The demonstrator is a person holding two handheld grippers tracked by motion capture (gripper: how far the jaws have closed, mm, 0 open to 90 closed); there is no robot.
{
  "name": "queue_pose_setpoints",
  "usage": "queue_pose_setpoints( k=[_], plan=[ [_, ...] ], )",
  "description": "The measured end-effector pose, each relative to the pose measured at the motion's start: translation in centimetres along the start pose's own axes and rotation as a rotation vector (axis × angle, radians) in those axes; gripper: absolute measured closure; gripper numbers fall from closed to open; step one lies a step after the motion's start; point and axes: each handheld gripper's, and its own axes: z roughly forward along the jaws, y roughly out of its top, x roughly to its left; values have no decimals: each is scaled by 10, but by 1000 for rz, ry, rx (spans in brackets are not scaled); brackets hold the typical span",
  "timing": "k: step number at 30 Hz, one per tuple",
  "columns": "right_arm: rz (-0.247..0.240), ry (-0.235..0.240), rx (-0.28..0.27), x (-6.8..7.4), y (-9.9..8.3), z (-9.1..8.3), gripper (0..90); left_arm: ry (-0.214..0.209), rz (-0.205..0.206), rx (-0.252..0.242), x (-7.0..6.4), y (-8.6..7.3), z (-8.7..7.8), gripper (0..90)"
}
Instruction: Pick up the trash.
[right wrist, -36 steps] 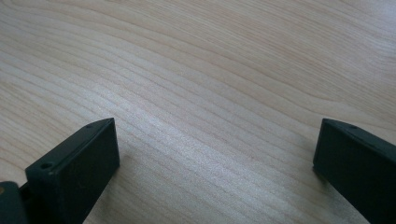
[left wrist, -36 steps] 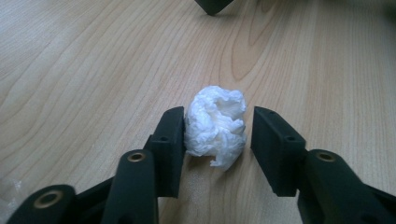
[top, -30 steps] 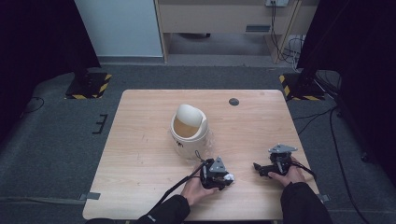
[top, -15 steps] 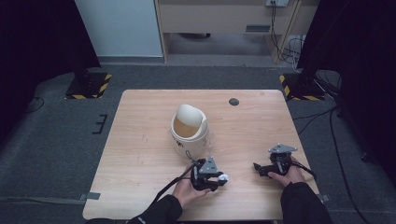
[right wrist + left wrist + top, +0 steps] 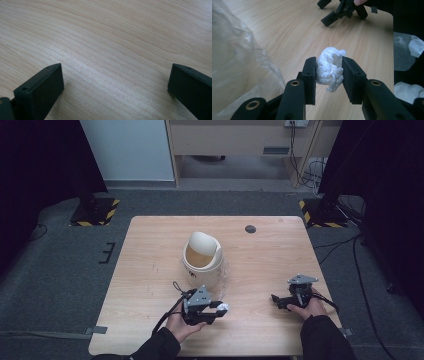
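High view: left gripper sits at about 6 o'clock on the wooden table, near the front edge, held in the person's left hand. Its jaws are clamped on a crumpled white paper wad, which sits at the gripper's tip, pointing toward 3 o'clock

Left gripper view: the wad is pinched between both black jaws, pads pressing its two sides, wad bulging above and below them. It's lifted off the wood or just over it; contact with the table I can't tell. Clear plastic film fills the 9 o'clock side of that view, lying loose on the table

Small cream bin with a swing lid stands near table centre, at 12 o'clock from the left gripper and close to it. Lid is tilted, opening showing toward the person. Clear plastic spreads on the table just beside the bin's base at its 3–4 o'clock. Wad is outside the bin, apart from it

Right gripper rests at roughly 4 o'clock on the table, in the right hand, well apart from the left one. Right gripper view: jaws spread wide, nothing between them, bare wood grain below. Same gripper shows far off at 12 o'clock in the left gripper view

Small dark round disc lies on the table at 1 o'clock, near the far edge
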Motion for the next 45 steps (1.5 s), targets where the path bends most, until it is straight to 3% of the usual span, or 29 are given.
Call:
queue_pose_setpoints(
  k=[11,20,28,39,45],
  plan=[
    [-1,0,0,0,0,0,6,97,-63,-99,16,-10,-49,649],
    [-1,0,0,0,0,0,5,168,-104,-186,30,-11,-77,648],
    [-1,0,0,0,0,0,5,214,-111,-244,38,-8,-94,642],
    [0,0,0,0,0,0,5,278,-121,-361,43,4,-121,641],
    [-1,-1,0,0,0,0,5,298,-122,-395,46,8,-127,643]
  ],
)
